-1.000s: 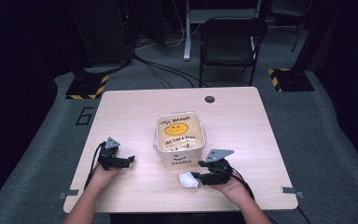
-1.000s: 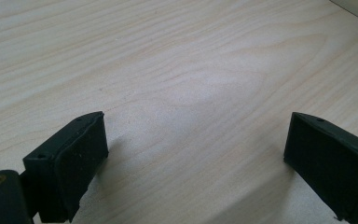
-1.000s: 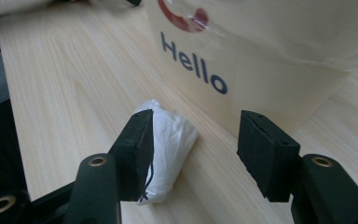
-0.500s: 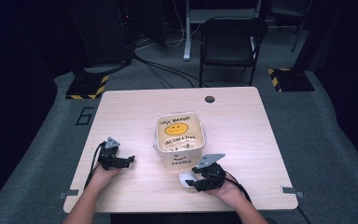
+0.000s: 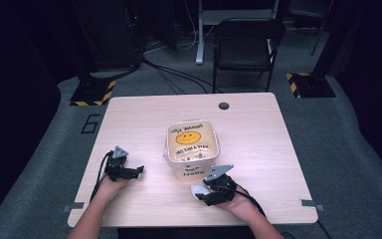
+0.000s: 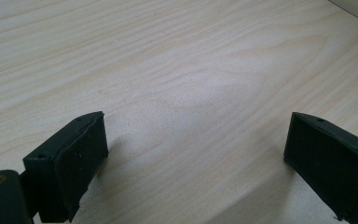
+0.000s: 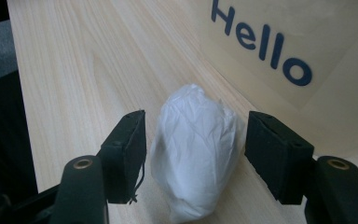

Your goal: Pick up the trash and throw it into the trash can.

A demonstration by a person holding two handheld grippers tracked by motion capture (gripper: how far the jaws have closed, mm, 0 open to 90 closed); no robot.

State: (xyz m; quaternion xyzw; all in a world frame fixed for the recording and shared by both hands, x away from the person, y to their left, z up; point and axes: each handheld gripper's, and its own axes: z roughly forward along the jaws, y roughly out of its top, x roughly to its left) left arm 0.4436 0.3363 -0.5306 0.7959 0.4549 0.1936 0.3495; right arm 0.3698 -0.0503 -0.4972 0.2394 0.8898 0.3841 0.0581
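Observation:
A crumpled white wad lies on the wooden table, just in front of a cream tub with a smiley lid and "Hello" on its wall. My right gripper straddles the wad. Its jaws have just been opening, and in the right gripper view a small gap shows on each side between wad and pad. My left gripper rests near the table's left side, open with only bare wood between its jaws.
A dark round grommet sits near the table's far edge. Beyond the table stands a black chair, with cables on the grey floor. The tub is close to the right gripper's far side.
My right gripper has shifted left and slightly toward the front edge, onto the white wad, and its jaws stand wider. The left gripper has not moved.

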